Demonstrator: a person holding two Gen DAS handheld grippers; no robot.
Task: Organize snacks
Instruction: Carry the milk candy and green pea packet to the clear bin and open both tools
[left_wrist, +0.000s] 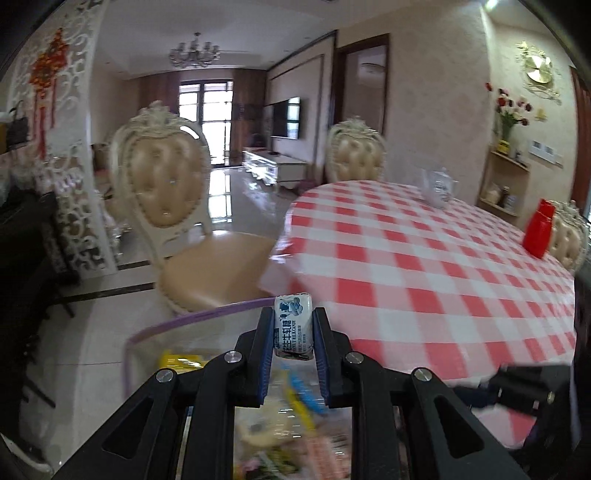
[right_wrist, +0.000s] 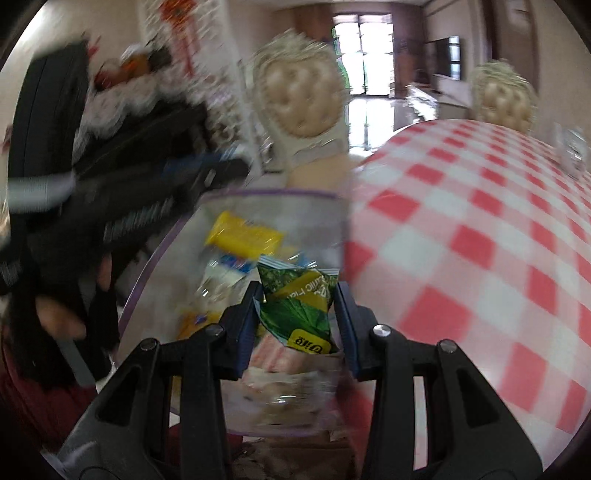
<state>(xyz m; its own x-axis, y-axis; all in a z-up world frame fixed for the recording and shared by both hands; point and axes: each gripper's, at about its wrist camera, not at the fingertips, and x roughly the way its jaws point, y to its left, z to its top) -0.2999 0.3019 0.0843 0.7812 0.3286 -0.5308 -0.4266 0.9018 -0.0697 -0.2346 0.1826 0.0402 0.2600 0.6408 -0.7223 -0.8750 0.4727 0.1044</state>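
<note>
We found both wrist views riding close above the clear bin (left_wrist: 155, 328) (right_wrist: 147, 266) beside the checked table (left_wrist: 424, 266) (right_wrist: 461, 240). The left view faced across the bin toward the far window, tilted moderately down. The right view looked more steeply into the bin. Both shared the bin, the table edge and the padded chair (left_wrist: 166, 184) (right_wrist: 299, 99) beyond the bin.

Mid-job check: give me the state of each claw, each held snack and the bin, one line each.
Left claw: shut on white milk candy.
Right claw: shut on green snack packet.
Clear bin: open-topped, partly filled with snacks.
Yellow packet: lying inside the bin.
</note>
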